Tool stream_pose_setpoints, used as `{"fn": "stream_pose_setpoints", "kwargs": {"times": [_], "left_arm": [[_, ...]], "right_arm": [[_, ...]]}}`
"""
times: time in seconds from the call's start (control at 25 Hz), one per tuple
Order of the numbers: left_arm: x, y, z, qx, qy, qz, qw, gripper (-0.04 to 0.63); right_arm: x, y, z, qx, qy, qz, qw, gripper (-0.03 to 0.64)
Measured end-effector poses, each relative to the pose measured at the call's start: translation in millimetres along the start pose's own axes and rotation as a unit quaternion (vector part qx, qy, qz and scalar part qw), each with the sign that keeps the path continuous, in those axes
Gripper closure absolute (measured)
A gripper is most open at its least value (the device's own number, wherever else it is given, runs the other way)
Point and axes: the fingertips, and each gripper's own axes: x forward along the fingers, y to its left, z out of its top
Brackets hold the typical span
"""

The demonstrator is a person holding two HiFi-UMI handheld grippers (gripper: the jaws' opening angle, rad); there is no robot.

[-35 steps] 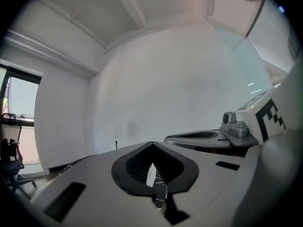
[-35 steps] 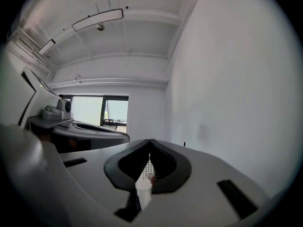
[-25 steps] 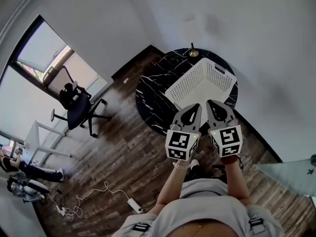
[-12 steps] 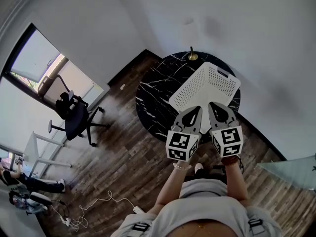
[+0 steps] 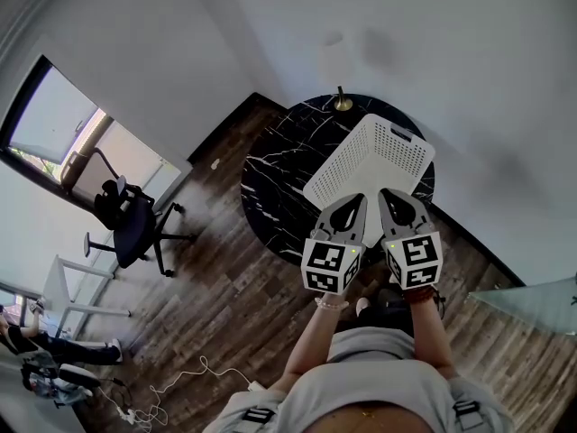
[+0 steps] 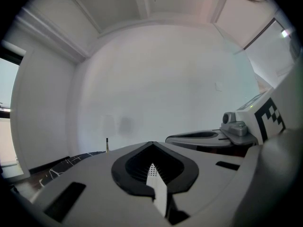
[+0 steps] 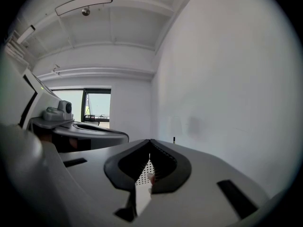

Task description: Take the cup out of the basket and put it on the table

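A white perforated basket [image 5: 374, 159] stands on a round black marble table [image 5: 275, 165]. No cup shows in any view; the basket's inside is hidden from here. My left gripper [image 5: 360, 197] and right gripper [image 5: 384, 192] are held side by side over the table's near edge, their tips at the basket's near corner. Both are shut with nothing between the jaws. In the left gripper view the left gripper [image 6: 151, 144] points at a blank wall, with a sliver of basket [image 6: 154, 179] below. The right gripper [image 7: 150, 141] points at the same wall.
A brass rod on a base [image 5: 341, 103] stands at the table's far edge. White walls close in behind the table. A black office chair [image 5: 126, 219] stands on the wood floor to the left, a cable with a power strip [image 5: 167, 382] lies near my feet, and a glass surface [image 5: 532, 300] is at the right.
The head view has shifted a little, so the table and basket sit slightly higher and further left. Both grippers stay shut and side by side at the basket's near corner.
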Motion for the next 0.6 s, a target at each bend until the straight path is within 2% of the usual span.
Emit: {"fn": "stream_pose_setpoints", "kwargs": {"times": [0.2, 0.6], "left_arm": [[17.1, 7.8, -0.2, -0.005, 0.002, 0.003, 1.0, 0.589], [71.1, 36.1, 8.3, -0.017, 0.004, 0.029, 0.9994, 0.589]], "right_arm": [[15.0, -12.6, -0.7, -0.004, 0.006, 0.003, 1.0, 0.607], [66.7, -38.1, 9.1, -0.017, 0.012, 0.046, 0.999, 0.607]]}}
